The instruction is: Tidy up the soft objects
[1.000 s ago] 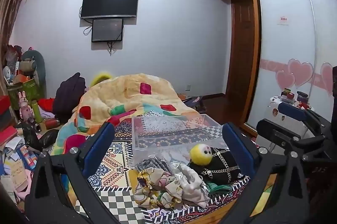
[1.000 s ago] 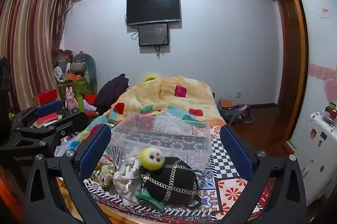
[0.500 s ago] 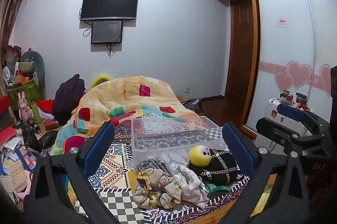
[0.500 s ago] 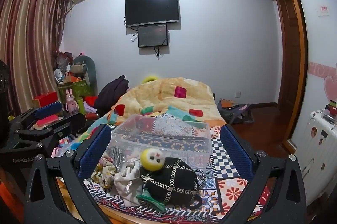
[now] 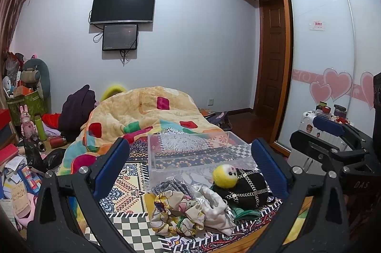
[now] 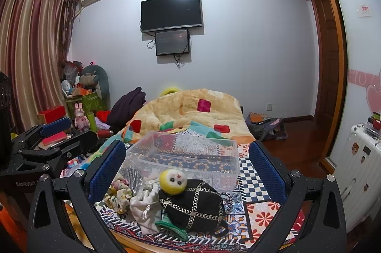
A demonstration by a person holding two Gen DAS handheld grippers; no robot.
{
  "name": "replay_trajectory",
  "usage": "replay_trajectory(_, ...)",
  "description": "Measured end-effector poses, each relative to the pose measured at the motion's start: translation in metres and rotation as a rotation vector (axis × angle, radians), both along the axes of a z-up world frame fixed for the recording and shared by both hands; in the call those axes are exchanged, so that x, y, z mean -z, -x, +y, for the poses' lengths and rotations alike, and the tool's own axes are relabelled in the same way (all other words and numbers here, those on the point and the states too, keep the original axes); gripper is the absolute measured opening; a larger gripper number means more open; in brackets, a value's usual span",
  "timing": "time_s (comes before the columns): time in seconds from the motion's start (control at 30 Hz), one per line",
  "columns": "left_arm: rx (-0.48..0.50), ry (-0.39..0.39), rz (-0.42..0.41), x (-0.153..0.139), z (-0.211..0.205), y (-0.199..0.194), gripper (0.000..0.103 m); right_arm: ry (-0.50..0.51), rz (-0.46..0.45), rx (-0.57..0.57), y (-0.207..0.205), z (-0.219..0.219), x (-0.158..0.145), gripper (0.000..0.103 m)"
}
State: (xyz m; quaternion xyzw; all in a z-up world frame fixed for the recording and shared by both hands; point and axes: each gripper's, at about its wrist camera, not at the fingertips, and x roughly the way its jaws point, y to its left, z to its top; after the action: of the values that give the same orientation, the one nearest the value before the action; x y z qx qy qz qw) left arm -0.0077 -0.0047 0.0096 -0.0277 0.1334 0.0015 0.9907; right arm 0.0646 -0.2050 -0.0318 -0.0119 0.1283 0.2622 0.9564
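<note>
Both views look over the foot of a bed [image 5: 123, 184] spread with a patterned cover, where a small heap of soft things lies low in the centre of each frame. The left tongs [image 5: 190, 164] stand wide apart with nothing between the blue pads, and the right tongs [image 6: 188, 164] are equally wide and empty; both hang above the heap without touching it. In the heap, a yellow plush ball [image 5: 225, 176] with a small face rests on a black quilted bag [image 5: 247, 188] crossed with chain trim; the bag's near end is partly lost behind the right finger in the right wrist view. Just beside the bag, toward the left, lies a white drawstring pouch [image 6: 145, 207], and further left a floral cloth bundle [image 5: 173, 212], touching the pouch. A green fabric piece [image 6: 171, 225] pokes out under the bag, mostly hidden, so its kind is hard to tell. A grey patterned item [image 5: 170, 186] sits in a crinkled clear wrapper behind the bundle, too blurred to name. Directly behind the heap stands a clear plastic bin [image 5: 197, 153], open at the top; the cover's pattern shows through its walls. A rumpled yellow quilt [image 5: 142, 114] fills the middle of the bed beyond. At the right edge of the left view, the other device is cut off by the frame.
</note>
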Motion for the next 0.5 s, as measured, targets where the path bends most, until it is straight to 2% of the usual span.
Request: replay_trajectory(0.5, 0.001, -0.005, -0.005, 0.0009, -0.0026, 0.0008, 0.103, -0.006, -0.007, -0.003, 0.0018, 0.0000, -0.0010, 0.103)
